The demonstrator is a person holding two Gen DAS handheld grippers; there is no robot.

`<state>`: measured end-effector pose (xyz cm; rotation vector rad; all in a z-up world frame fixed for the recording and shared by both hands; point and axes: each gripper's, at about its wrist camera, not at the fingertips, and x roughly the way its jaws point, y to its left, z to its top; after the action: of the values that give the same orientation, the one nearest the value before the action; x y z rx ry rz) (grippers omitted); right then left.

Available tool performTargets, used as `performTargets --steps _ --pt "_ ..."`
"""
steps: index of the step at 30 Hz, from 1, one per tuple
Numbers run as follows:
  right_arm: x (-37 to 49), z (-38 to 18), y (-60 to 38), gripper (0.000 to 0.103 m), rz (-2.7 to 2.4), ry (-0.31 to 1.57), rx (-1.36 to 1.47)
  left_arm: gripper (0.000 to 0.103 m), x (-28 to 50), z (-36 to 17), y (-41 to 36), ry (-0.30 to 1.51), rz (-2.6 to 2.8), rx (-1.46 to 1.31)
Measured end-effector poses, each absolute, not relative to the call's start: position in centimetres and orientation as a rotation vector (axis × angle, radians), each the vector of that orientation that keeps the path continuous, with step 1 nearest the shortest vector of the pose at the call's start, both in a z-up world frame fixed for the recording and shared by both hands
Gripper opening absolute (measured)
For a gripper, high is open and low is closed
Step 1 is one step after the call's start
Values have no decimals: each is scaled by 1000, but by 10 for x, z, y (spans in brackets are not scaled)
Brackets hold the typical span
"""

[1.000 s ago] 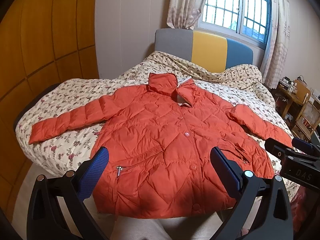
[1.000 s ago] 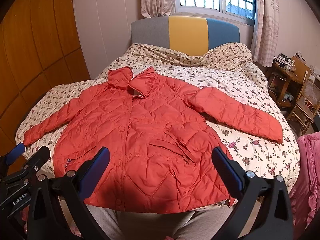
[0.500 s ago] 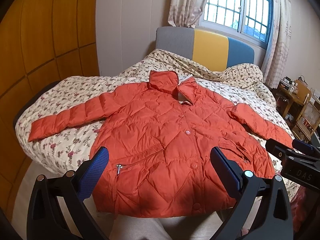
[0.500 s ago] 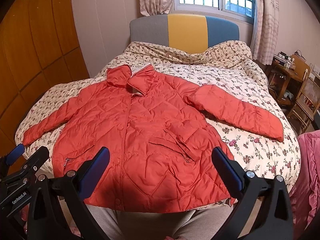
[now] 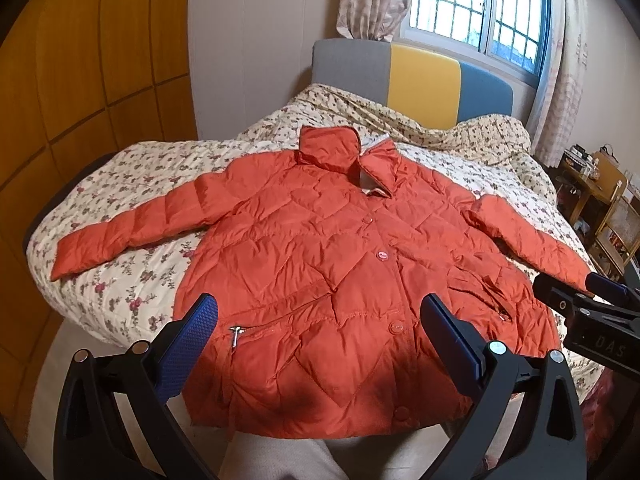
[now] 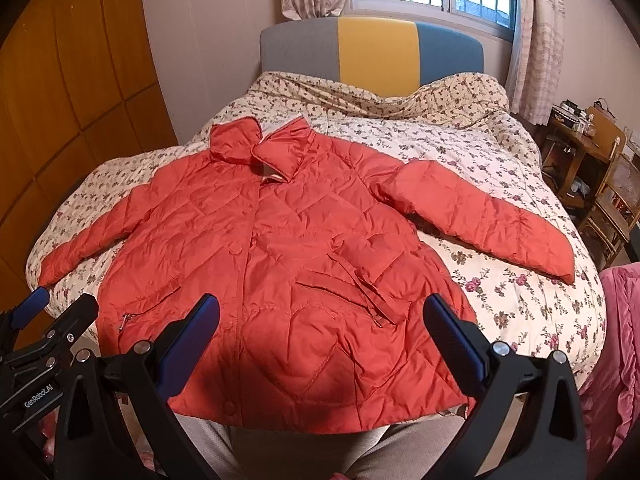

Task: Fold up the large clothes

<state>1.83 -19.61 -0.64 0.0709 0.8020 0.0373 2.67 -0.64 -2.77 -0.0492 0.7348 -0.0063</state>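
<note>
The left gripper point(image 5: 318, 334) is held with its jaws wide apart and empty above the lower hem of the orange quilted jacket point(image 5: 320, 272); the right gripper point(image 6: 320, 334) is likewise spread and empty. The jacket is laid flat, buttoned, sleeves outstretched, on the floral quilt point(image 6: 500, 152). Only the right view shows the whole right sleeve point(image 6: 480, 216) and a pink cloth point(image 6: 616, 340) at lower right.

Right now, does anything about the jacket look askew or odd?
Mostly tidy: the jacket lies flat on the bed, buttoned, sleeves spread. Only its collar looks rumpled, and the hem overhangs the bed's near edge.
</note>
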Motion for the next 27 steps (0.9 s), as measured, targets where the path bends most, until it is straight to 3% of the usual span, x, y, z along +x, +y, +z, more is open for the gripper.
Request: performTargets --steps 10,15,27 --pt "74 -39 -201 101 170 716 96 100 100 -70 -3 855 65 46" --pt "130 -65 -195 101 208 824 52 100 160 -92 10 877 19 -45" --pt "278 -92 -161 101 195 872 -46 100 287 -131 16 903 186 10"
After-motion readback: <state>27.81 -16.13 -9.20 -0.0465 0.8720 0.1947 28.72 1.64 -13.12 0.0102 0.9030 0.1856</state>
